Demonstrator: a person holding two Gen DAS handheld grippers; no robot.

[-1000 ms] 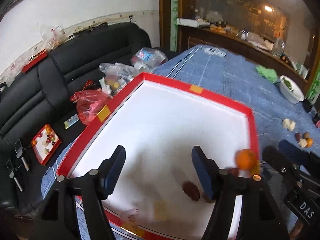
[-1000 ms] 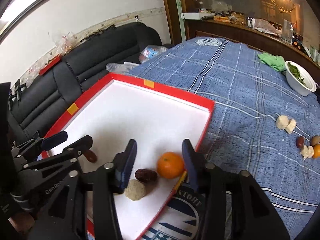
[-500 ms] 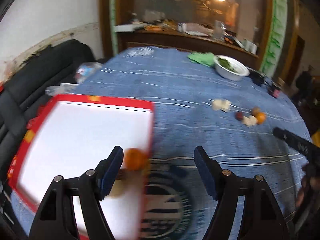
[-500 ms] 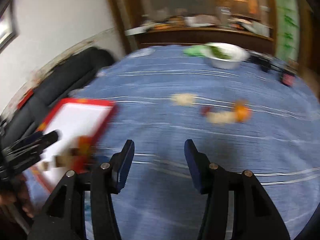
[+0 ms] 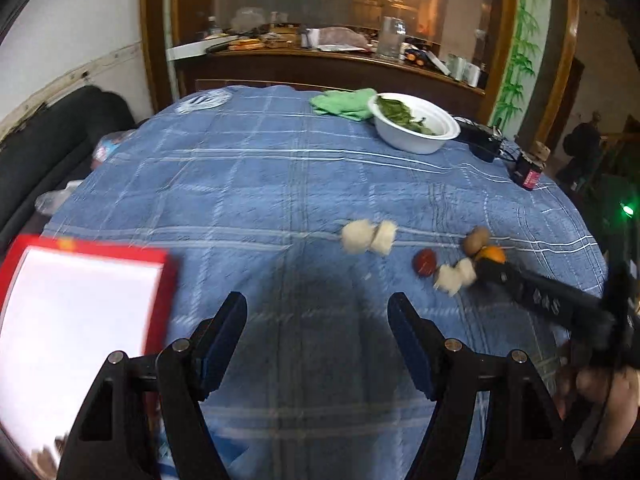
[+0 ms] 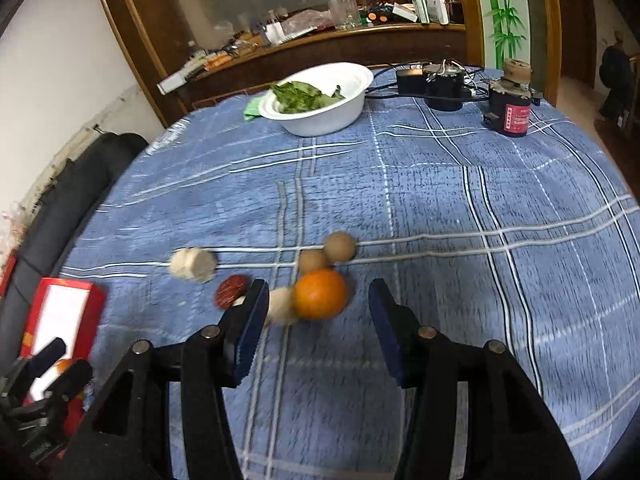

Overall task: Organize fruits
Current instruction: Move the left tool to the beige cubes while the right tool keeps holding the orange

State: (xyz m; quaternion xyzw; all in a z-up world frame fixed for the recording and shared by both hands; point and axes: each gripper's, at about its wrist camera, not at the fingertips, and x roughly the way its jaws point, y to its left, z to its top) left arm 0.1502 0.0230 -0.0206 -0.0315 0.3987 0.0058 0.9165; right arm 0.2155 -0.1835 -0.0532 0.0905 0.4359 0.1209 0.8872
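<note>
— So, what is changing since a second ago?
— Both views were sitting over the red-rimmed tray [image 5: 158, 276] then; now it is sliding off to the lower left of each frame, and the blue checked cloth [image 5: 280, 184] is filling the middle.
— Where is the fruit lying?
— In the right wrist view a loose cluster is lying at centre: the orange [image 6: 320, 294], two brown round fruits [image 6: 340, 246] above it, a dark red date [image 6: 231, 291] to the left, and pale chunks [image 6: 192, 265] nearby. A second ago an orange, a date and a pale piece were lying in the tray instead.
— And the right gripper [image 6: 316, 314]?
— Its jaws are standing apart and closing slightly, with the orange showing between the tips, though nothing is pressing on it.
— The left gripper [image 5: 318, 340]?
— It is hanging wide apart over bare cloth at lower centre of its own view, holding nothing. The same cluster is appearing at its right, where the other gripper's dark finger is reaching in.
— Anything else?
— A white bowl of greens [image 6: 320, 100] is now sitting at upper centre, beside a green cloth [image 5: 344, 104].
</note>
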